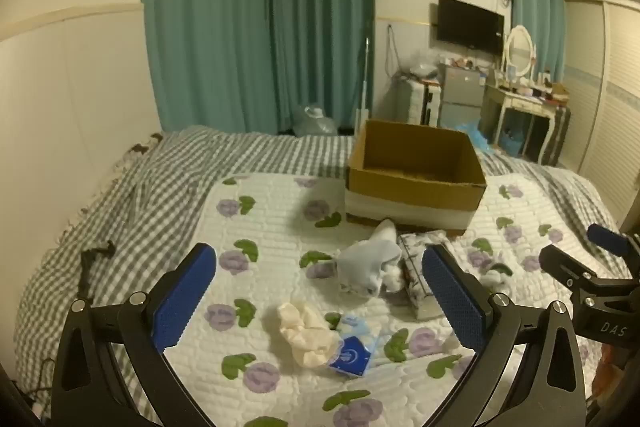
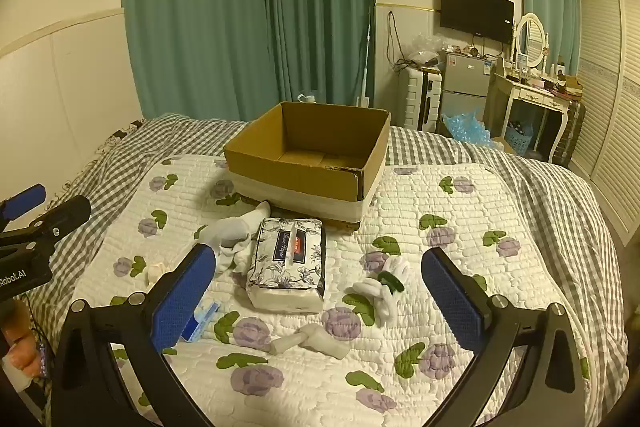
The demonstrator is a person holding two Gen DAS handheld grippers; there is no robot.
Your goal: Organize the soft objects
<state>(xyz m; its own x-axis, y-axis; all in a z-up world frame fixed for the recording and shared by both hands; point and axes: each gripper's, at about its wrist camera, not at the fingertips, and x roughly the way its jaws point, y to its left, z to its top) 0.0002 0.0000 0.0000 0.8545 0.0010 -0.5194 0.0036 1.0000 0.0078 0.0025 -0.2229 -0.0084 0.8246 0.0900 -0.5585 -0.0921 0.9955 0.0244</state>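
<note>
An open, empty cardboard box (image 1: 416,183) (image 2: 316,163) stands on the floral quilt (image 1: 272,227). In front of it lie a floral tissue pack (image 2: 290,265) (image 1: 416,267), a pale blue-white cloth bundle (image 1: 370,263) (image 2: 232,233), a cream scrunched cloth (image 1: 306,333), a small blue tissue packet (image 1: 354,345) (image 2: 202,321), a white glove with a green band (image 2: 384,285) and a knotted white cloth (image 2: 316,341). My left gripper (image 1: 320,291) is open and empty above the cream cloth. My right gripper (image 2: 318,293) is open and empty above the tissue pack.
The quilt lies on a grey checked bedspread (image 2: 540,187). Teal curtains (image 1: 260,27), a small fridge (image 2: 466,83), a dressing table with a mirror (image 2: 532,87) and a louvred wardrobe (image 2: 612,107) stand beyond the bed. A black object (image 1: 94,255) lies on the bedspread at left.
</note>
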